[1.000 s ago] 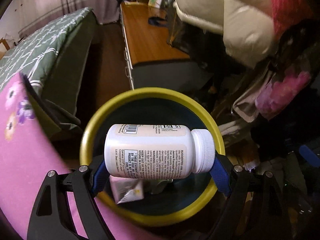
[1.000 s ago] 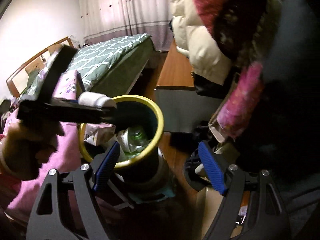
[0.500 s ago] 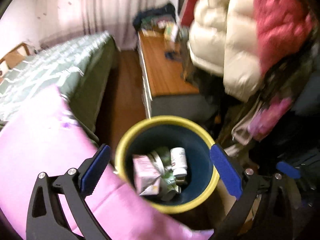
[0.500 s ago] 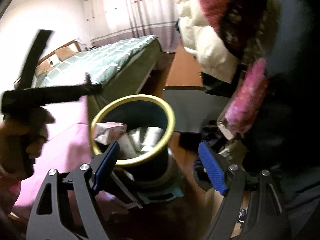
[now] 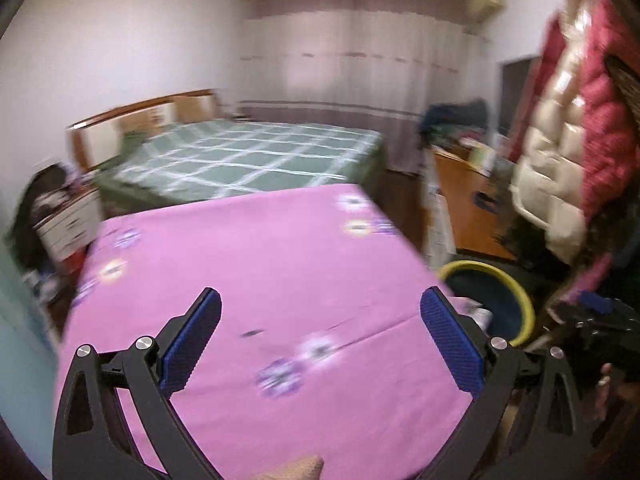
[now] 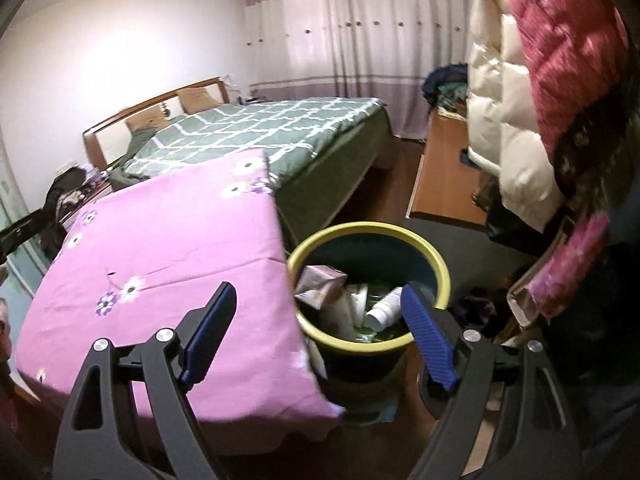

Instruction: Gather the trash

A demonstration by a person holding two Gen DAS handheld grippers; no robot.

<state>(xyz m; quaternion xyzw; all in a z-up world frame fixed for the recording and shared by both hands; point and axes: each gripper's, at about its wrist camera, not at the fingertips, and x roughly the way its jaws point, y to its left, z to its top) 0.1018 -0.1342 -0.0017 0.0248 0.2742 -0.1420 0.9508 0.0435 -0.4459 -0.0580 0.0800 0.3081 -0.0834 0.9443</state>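
Beside the pink bed (image 6: 160, 248), your full bin (image 6: 370, 236) could tip if either empty, spread tool (image 6: 316, 326) clips it.

White bottle (image 6: 385, 307) now in bin (image 6: 436, 264); left gripper (image 5: 320, 336) empty, swung over pink cover (image 5: 256, 264).

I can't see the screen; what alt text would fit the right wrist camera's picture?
A yellow-rimmed dark round trash bin holding a white plastic bottle and a pink carton stands beside a pink flowered cloth-covered surface. The right hand-held gripper, its jaws opening and empty, frames the bin; a green-quilted bed lies behind.
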